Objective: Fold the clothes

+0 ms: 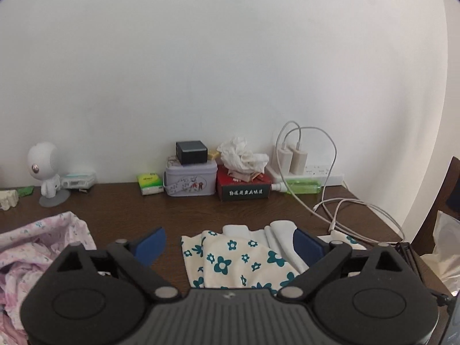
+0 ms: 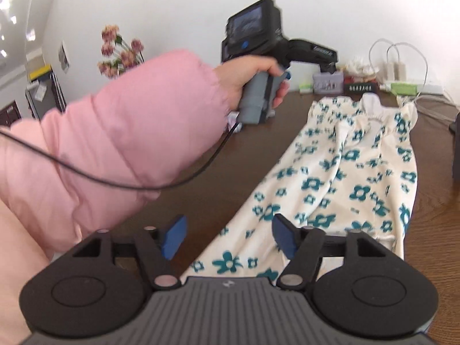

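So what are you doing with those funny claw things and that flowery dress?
A person in a pink sleeve holds a claw-like gripper in each hand to fold clothes. The cream dress with teal flowers lies stretched out on the brown table. Both the left gripper and the right gripper are open above it, gripping nothing. A crumpled pink floral garment waits to the left.

A plain white wall rises behind the far edge of the dark wooden tabletop; a dark chair back stands past the right edge; daylight is soft and even.
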Demonstrator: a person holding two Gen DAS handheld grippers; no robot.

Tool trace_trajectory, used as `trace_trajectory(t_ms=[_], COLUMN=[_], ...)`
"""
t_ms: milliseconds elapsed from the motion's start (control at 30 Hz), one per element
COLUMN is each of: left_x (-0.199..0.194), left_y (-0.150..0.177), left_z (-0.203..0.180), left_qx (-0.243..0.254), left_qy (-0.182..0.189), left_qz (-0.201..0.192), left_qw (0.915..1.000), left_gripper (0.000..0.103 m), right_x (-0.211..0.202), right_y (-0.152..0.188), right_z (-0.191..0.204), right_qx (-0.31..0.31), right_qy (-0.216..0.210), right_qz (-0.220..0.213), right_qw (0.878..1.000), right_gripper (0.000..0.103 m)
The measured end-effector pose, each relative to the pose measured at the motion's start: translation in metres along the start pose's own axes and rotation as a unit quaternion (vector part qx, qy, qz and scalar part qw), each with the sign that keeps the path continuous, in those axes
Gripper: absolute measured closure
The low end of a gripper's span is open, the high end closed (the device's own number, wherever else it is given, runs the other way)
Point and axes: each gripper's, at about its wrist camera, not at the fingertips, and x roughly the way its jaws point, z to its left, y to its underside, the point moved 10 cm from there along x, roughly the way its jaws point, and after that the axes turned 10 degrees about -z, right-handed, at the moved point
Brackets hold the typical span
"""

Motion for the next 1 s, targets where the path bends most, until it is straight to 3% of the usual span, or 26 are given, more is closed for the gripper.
trace_trajectory(t_ms=[67, 200, 433, 533, 667, 767, 833, 1000], left_x=[-0.031, -0.104, -0.22, -0.243, -0.238, -0.208, -0.179, -0.094], left_y=[-0.015, -0.021, 0.039, 0.059, 0.047, 0.022, 0.006, 0.024], left_z=[0.001, -0.006, -0.034, -0.052, -0.077, -0.116, -0.144, -0.187], left_qx=[0.006, 0.011, 0.037, 0.042, 0.052, 0.082, 0.117, 0.185], left_qy=[0.009, 0.027, 0.056, 0.09, 0.11, 0.116, 0.113, 0.076], left_qz=[-0.017, -0.049, -0.056, -0.035, -0.02, -0.004, 0.007, 0.047], left_qw=[0.9998, 0.9984, 0.9962, 0.9944, 0.9924, 0.9899, 0.9866, 0.9786], left_gripper=[0.0, 0.0, 0.0, 0.0, 0.0, 0.0, 0.0, 0.004], right_x=[-0.017, -0.043, -0.073, -0.081, -0.076, -0.067, -0.06, -0.044], right_y=[-0.017, -0.024, 0.004, 0.012, 0.028, 0.043, 0.048, 0.056], right_z=[-0.001, -0.01, -0.032, -0.042, -0.061, -0.079, -0.085, -0.096], right_qx=[0.001, 0.017, 0.068, 0.071, 0.075, 0.095, 0.098, 0.107], right_qy=[0.009, 0.033, 0.089, 0.12, 0.162, 0.184, 0.187, 0.185], right_qz=[-0.038, -0.06, -0.042, -0.039, -0.008, 0.015, 0.023, 0.038], right_qw=[0.999, 0.997, 0.993, 0.989, 0.984, 0.978, 0.977, 0.976], right_gripper=[0.002, 0.0, 0.0, 0.0, 0.0, 0.001, 0.005, 0.03])
